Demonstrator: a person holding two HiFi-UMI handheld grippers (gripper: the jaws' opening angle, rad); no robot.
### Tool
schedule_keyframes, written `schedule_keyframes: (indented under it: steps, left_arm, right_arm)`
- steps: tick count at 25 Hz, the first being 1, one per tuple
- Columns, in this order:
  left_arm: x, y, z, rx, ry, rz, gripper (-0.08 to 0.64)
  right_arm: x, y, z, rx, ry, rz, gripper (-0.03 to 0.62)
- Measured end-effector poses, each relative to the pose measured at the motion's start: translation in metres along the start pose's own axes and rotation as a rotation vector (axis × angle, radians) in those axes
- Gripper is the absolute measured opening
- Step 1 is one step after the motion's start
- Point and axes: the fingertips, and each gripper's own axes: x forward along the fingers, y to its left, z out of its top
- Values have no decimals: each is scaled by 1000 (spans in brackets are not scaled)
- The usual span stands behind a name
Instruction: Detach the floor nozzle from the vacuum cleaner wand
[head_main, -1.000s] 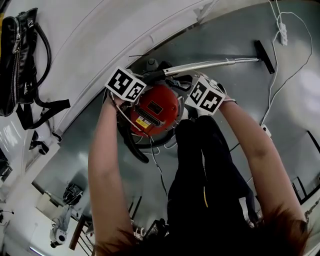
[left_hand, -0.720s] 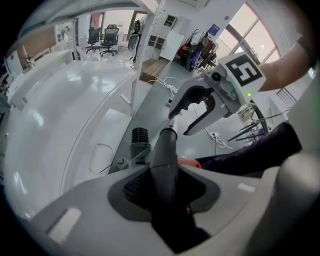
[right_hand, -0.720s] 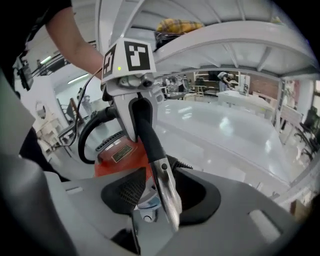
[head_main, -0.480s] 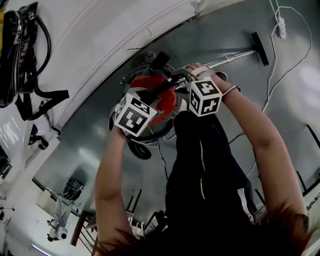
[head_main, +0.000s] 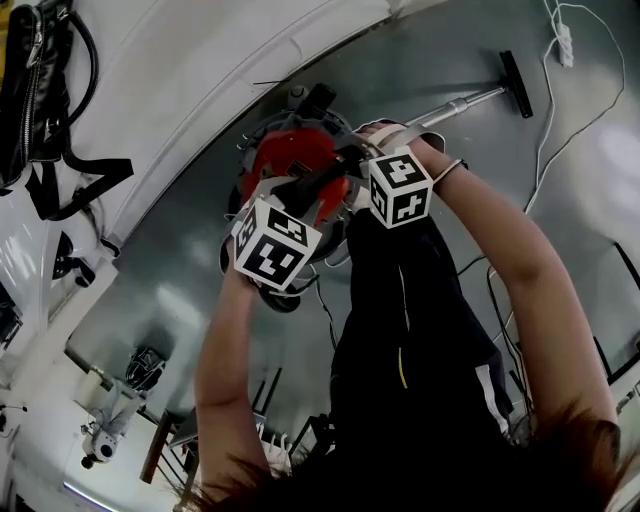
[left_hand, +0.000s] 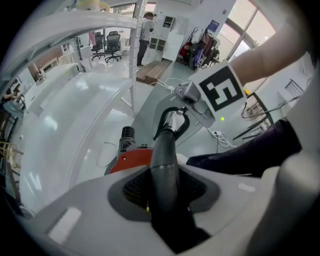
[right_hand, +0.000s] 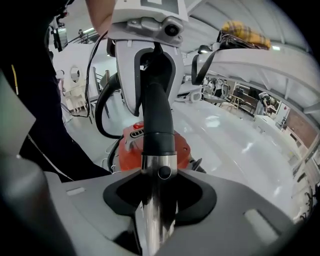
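The red vacuum canister (head_main: 290, 160) stands on the grey floor below me. Its chrome wand (head_main: 462, 102) runs off to the upper right and ends in the black floor nozzle (head_main: 516, 84), which is still joined to it. My left gripper (left_hand: 162, 200) is shut on the black curved handle (left_hand: 164, 160) above the canister (left_hand: 134, 161). My right gripper (right_hand: 154, 220) is closing its jaws around the chrome wand (right_hand: 156, 200) just below the black collar (right_hand: 159, 142) and its round button; the tube sits snug between them. Each gripper faces the other along the handle.
A white curved bench (head_main: 200, 70) borders the floor on the left, with a black bag (head_main: 45, 90) on it. A white cable with a power strip (head_main: 566, 45) trails at the top right. My dark trouser legs (head_main: 400, 330) stand right behind the canister.
The handle and wand have been lifted and swung. My left gripper's cube has come down and nearer. My right gripper has rolled and shifted left along the wand, which now points further up to the right.
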Motion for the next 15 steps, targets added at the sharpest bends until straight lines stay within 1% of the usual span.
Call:
schedule_keyframes:
  steps: [2,4,6,9,12,13,15]
  left_arm:
    - [0,-6,-1,-6,-1,-1,147]
    - [1,-11,-1,-1,-3,-13,150]
    - [2,-17,-1,7,-12,-42,156]
    - [6,-28,6,-18,-24,-130,164]
    - [13,-38,7,-21,29,-218,170]
    - [16,-42,6,-38,42,-251,170]
    - [23,-51,3,-111,76,-347,166]
  right_arm:
    - [-2,5,0,-1,2,13,143]
    - [-4,9,-1,3,9,9,143]
    - [-5,14,-1,1,22,9,143]
    - [-4,25,1,-18,29,25,143]
    - [-6,32,0,-26,27,11,143]
    - [-6,33,0,-26,27,6,144]
    - [-8,37,2,-30,20,1,144]
